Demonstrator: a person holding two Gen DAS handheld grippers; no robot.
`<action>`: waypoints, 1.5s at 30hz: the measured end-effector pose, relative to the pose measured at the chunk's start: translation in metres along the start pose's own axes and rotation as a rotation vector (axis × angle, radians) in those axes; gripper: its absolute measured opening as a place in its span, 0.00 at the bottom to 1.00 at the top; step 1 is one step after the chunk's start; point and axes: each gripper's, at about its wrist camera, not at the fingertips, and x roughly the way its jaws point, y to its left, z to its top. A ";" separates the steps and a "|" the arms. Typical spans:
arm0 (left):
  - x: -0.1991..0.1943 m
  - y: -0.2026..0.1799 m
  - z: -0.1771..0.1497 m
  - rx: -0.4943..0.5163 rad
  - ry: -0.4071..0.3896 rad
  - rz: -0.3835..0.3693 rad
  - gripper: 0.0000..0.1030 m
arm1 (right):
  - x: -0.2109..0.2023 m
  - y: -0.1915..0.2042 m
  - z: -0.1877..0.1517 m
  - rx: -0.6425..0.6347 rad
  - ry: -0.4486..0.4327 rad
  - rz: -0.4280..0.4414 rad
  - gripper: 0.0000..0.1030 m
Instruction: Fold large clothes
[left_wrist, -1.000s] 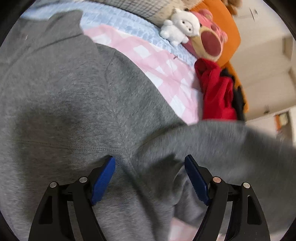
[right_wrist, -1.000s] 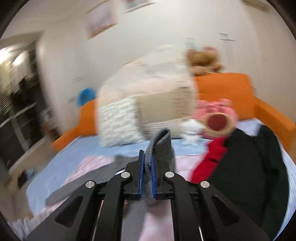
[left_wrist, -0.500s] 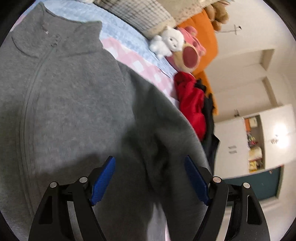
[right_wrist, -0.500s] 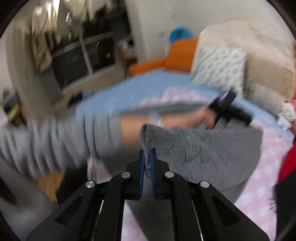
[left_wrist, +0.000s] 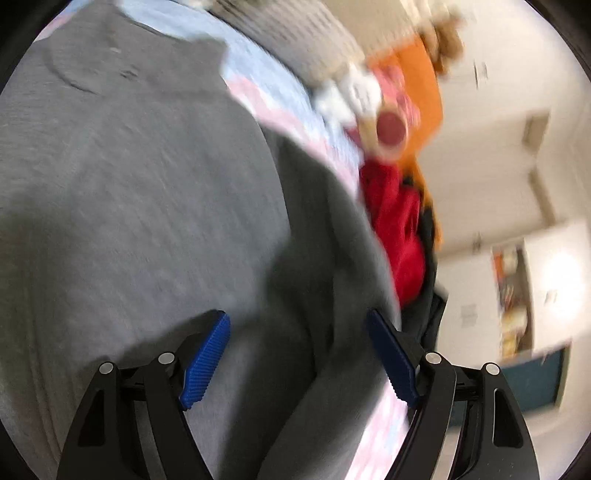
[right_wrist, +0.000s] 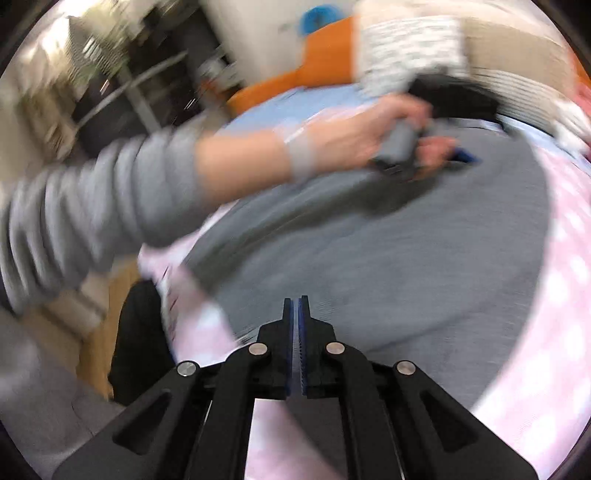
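Two hand-held grippers: my left (left_wrist: 297, 354) gapes wide over the grey fleece jacket (left_wrist: 140, 192) spread on the pink-checked bedsheet (right_wrist: 561, 295); my right (right_wrist: 295, 314) is closed, nothing visibly held. Orange headboard (left_wrist: 421, 85) behind.

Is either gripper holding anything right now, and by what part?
Left gripper is open over the grey garment, holding nothing. Right gripper is shut; blur hides whether fabric is pinched.

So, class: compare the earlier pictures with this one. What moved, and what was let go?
The right hand-held gripper swung down from facing the room to the grey top, and the sleeve cuff it pinched no longer shows between its shut jaws. The left hand-held gripper stayed open over the top, shifting slightly.
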 end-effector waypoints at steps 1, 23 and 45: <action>-0.005 0.005 0.005 -0.042 -0.050 -0.023 0.77 | -0.009 -0.021 0.002 0.053 -0.034 -0.025 0.22; 0.009 -0.008 0.032 0.071 -0.051 0.218 0.09 | 0.004 -0.160 -0.004 0.447 -0.158 -0.137 0.64; -0.099 0.006 -0.164 0.297 0.261 0.204 0.77 | 0.048 -0.145 0.012 0.475 -0.020 -0.032 0.64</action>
